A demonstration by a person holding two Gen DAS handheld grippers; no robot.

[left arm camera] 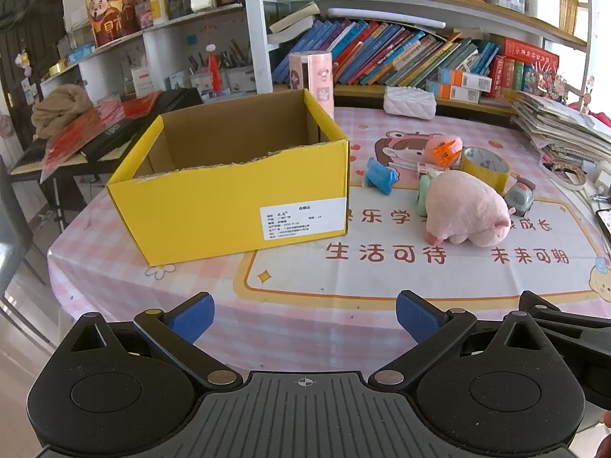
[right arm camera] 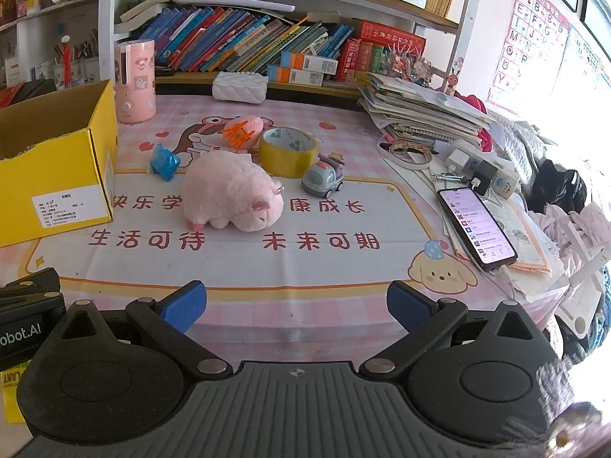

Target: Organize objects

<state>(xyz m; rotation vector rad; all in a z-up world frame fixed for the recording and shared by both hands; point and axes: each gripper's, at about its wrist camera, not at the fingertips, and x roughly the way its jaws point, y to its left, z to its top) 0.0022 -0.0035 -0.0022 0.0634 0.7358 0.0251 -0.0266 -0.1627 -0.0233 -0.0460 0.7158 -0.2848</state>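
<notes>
An open yellow cardboard box (left arm camera: 229, 206) stands on the table's left; its corner shows in the right wrist view (right arm camera: 57, 175). Right of it lie a pink plush pig (left arm camera: 466, 208) (right arm camera: 233, 191), a yellow tape roll (left arm camera: 485, 168) (right arm camera: 288, 150), a blue wrapped item (left arm camera: 380, 175) (right arm camera: 164, 162), an orange hair claw (left arm camera: 443, 150) (right arm camera: 238, 133) and a grey toy car (left arm camera: 519, 198) (right arm camera: 322, 181). My left gripper (left arm camera: 305, 315) is open and empty, near the table's front edge. My right gripper (right arm camera: 297, 305) is open and empty, in front of the pig.
A pink cylinder (right arm camera: 135, 80) and a white quilted pouch (right arm camera: 240, 87) stand at the back. A paper stack (right arm camera: 416, 110), a power strip (right arm camera: 481, 171) and a lit phone (right arm camera: 475, 227) lie at the right. Bookshelves (left arm camera: 382, 53) run behind the table.
</notes>
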